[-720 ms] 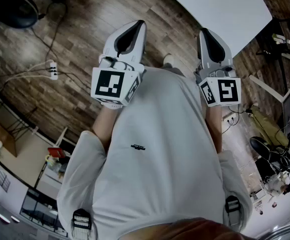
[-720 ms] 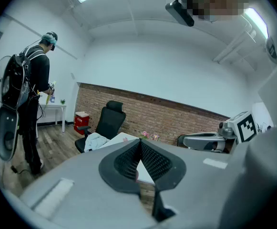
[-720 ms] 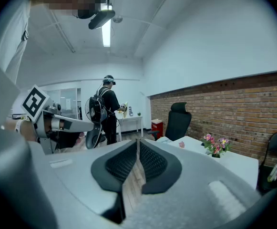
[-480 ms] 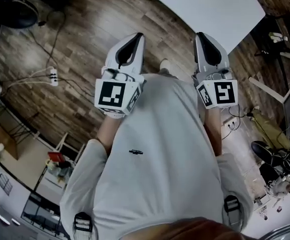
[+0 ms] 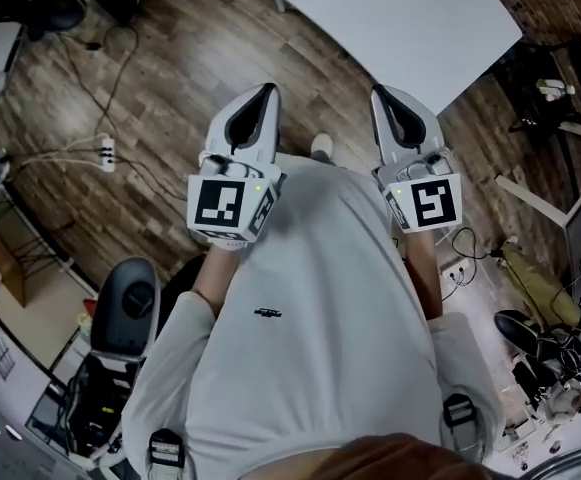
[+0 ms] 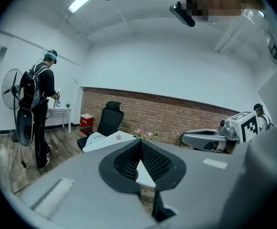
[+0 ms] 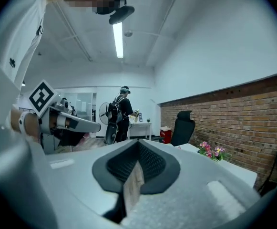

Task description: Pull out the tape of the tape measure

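In the head view, the person's grey shirt [image 5: 310,348] fills the middle. The left gripper [image 5: 263,93] and right gripper [image 5: 381,96] are held side by side over the wooden floor [image 5: 150,88], pointing toward the near edge of a white table [image 5: 400,18]. A power strip [image 5: 103,151] lies on the floor at the left, and a black chair [image 5: 130,303] stands lower left.

In the left gripper view, its jaws are pressed together with nothing between them. Beyond them are the table's corner, pink flowers [image 6: 143,134], an office chair [image 6: 107,123] and a brick wall [image 6: 176,113].

In the right gripper view, its jaws likewise meet, empty. A second person wearing a backpack [image 7: 121,111] stands far off.

No view shows the tape measure.
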`<action>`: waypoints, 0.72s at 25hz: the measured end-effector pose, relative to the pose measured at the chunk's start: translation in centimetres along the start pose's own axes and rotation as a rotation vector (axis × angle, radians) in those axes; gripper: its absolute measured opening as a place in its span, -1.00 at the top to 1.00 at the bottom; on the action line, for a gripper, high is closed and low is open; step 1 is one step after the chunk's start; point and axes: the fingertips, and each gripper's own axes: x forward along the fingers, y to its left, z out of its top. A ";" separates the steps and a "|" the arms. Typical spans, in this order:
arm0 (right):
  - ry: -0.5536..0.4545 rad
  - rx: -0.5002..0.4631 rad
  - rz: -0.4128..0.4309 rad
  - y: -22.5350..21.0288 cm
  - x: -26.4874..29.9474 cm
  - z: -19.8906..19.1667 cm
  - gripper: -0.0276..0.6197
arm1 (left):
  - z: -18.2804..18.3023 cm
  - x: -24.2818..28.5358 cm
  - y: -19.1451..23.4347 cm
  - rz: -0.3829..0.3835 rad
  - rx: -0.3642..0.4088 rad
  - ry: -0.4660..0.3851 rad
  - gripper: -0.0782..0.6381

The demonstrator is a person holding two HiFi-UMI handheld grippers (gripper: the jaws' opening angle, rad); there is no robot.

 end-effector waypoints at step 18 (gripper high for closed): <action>0.015 0.005 -0.017 -3.1 1.4 -0.5 0.86 | -0.2 1.8 0.6 0.043 -0.036 0.009 0.73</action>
